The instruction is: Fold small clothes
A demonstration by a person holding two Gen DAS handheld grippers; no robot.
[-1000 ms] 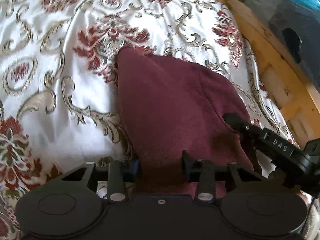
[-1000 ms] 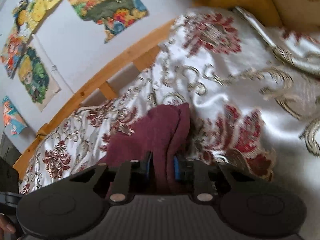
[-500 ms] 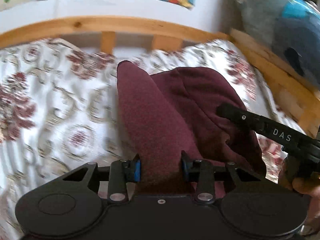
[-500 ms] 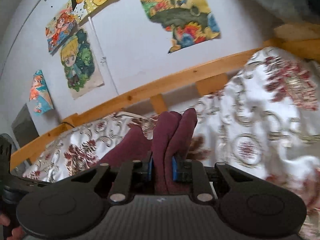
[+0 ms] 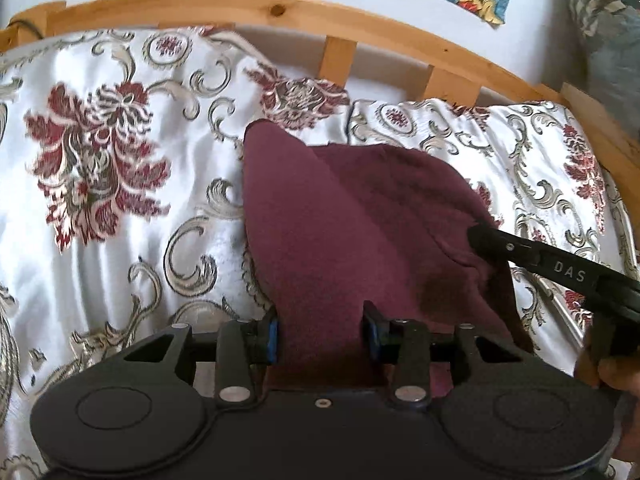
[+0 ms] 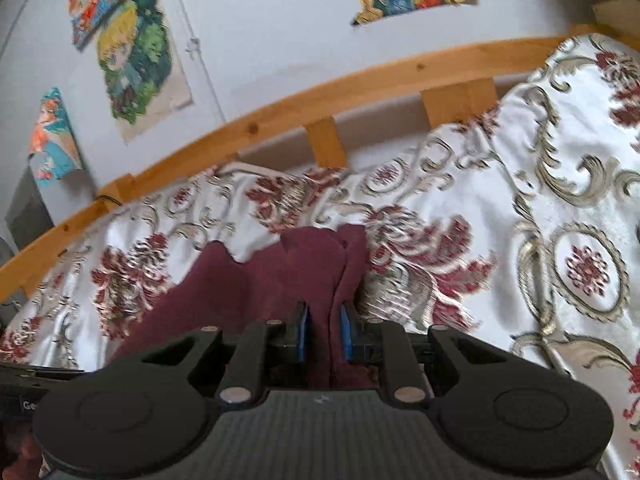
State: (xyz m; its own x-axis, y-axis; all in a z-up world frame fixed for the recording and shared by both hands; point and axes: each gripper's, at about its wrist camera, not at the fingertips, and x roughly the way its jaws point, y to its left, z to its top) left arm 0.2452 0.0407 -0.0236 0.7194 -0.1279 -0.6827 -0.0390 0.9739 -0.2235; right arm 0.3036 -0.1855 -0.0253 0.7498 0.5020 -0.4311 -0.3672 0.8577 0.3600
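Maroon garment — floral-scrolled white bedspread

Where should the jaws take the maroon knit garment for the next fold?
Keep to the near edge of the maroon knit garment: left gripper holds a broad bunched corner, right gripper a thinner doubled edge. Come from the near side, since the far end droops onto the floral satin bedspread.

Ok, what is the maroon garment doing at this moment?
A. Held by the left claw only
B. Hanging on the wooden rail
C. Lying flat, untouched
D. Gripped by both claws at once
D: the maroon garment sits pinched in the left claw, and in the right claw too.
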